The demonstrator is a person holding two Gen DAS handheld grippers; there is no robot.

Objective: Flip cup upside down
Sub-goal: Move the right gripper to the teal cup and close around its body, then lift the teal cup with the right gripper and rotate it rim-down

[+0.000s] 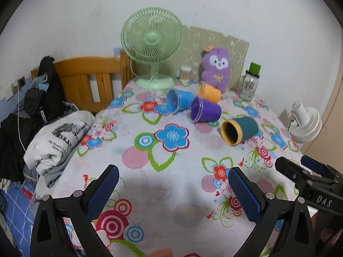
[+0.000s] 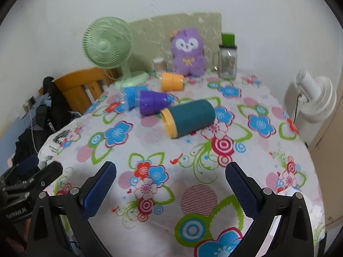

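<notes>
Four cups lying on their sides on a floral tablecloth (image 1: pixel 171 167), toward the far half of the table. Teal cup (image 1: pixel 240 130) with yellow rim nearest, mouth turned toward the left wrist camera; same cup (image 2: pixel 188 117) seen side-on from the right wrist, rim pointing left. Purple cup (image 1: pixel 204 109) just behind it and to the left, clear rim facing forward-left, touching or nearly touching the blue cup (image 1: pixel 179 101). Orange cup (image 1: pixel 209 92) farther back, right against the purple plush (image 1: pixel 216 68). None of the cups upright or inverted yet.

Left gripper (image 1: pixel 172 189) low over the near edge of the table, blue pads spread wide, nothing between them, well short of the cups. Right gripper (image 2: pixel 170 189) likewise wide apart and empty, hovering above the cloth, teal cup ahead of it and slightly right of centre. Right tool's black body visible at the right edge of the left view; left tool's at the lower left of the right view.

At the back: green fan (image 1: pixel 151 40) on its round base, glass jar (image 1: pixel 249 81) with green lid, small clear container (image 1: pixel 184 72) beside the plush, cardboard sheet (image 1: pixel 214 42) propped against the wall. White fan (image 1: pixel 305 122) off the right side of the table. Wooden chair (image 1: pixel 85 75) at left with black clothing draped over it, folded printed cloth (image 1: pixel 60 137) at the table's left edge.
</notes>
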